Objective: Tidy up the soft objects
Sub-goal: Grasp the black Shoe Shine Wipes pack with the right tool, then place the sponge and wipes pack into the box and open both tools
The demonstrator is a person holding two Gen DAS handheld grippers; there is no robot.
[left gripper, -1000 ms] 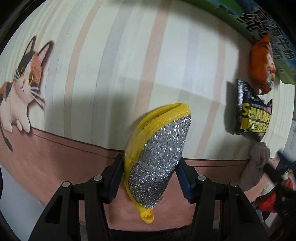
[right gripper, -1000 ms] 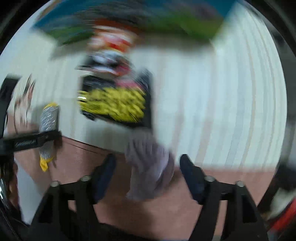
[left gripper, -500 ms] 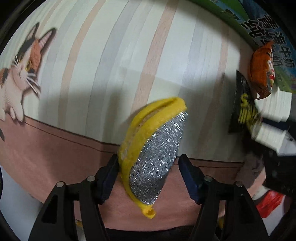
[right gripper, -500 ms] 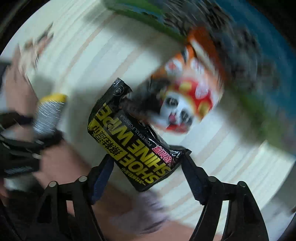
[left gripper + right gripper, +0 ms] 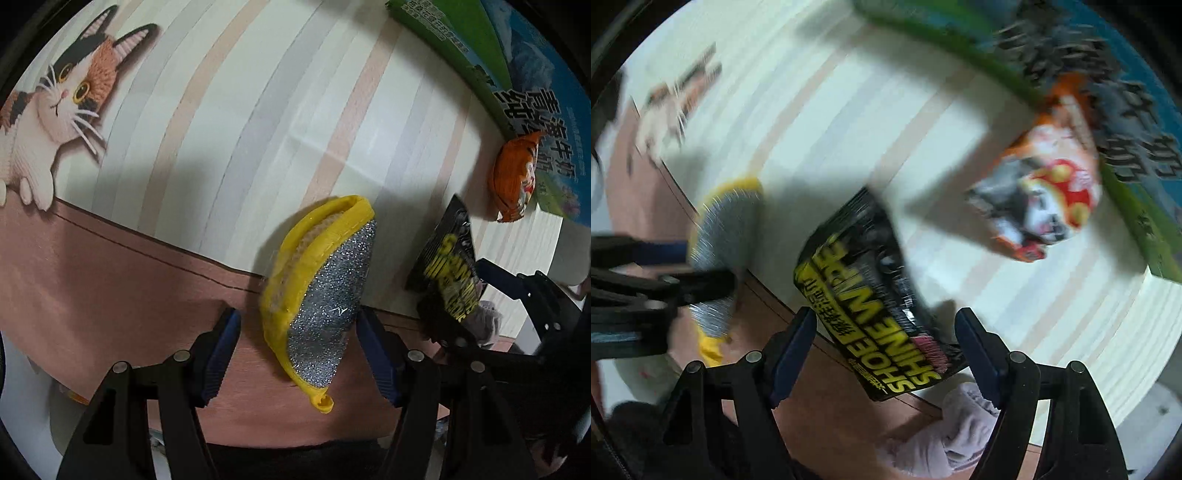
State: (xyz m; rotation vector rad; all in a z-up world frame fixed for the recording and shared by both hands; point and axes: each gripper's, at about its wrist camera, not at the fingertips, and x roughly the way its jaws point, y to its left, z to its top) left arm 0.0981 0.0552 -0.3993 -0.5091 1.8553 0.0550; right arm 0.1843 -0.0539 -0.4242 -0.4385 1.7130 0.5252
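A yellow-edged silver scrub sponge (image 5: 321, 295) lies on the striped cloth between the fingers of my left gripper (image 5: 299, 350); the jaws are spread wide and only the right pad is near it. My right gripper (image 5: 886, 350) is open around a black shoe-shine wipe pack (image 5: 864, 295), which also shows in the left wrist view (image 5: 447, 273). A grey sock (image 5: 945, 439) lies below the right fingers. An orange snack bag (image 5: 1045, 206) lies beyond, also in the left wrist view (image 5: 513, 177). The sponge shows blurred in the right wrist view (image 5: 720, 236).
The striped cloth (image 5: 221, 110) has a cat picture (image 5: 55, 110) at the left and a brown band (image 5: 110, 277) along its near side. A green and blue carton (image 5: 517, 74) lies at the far right. The table's edge is at the right (image 5: 1160, 332).
My left gripper has opened and let the sponge go onto the cloth. My right gripper has left the sock and swung over the black wipe pack, still in motion.
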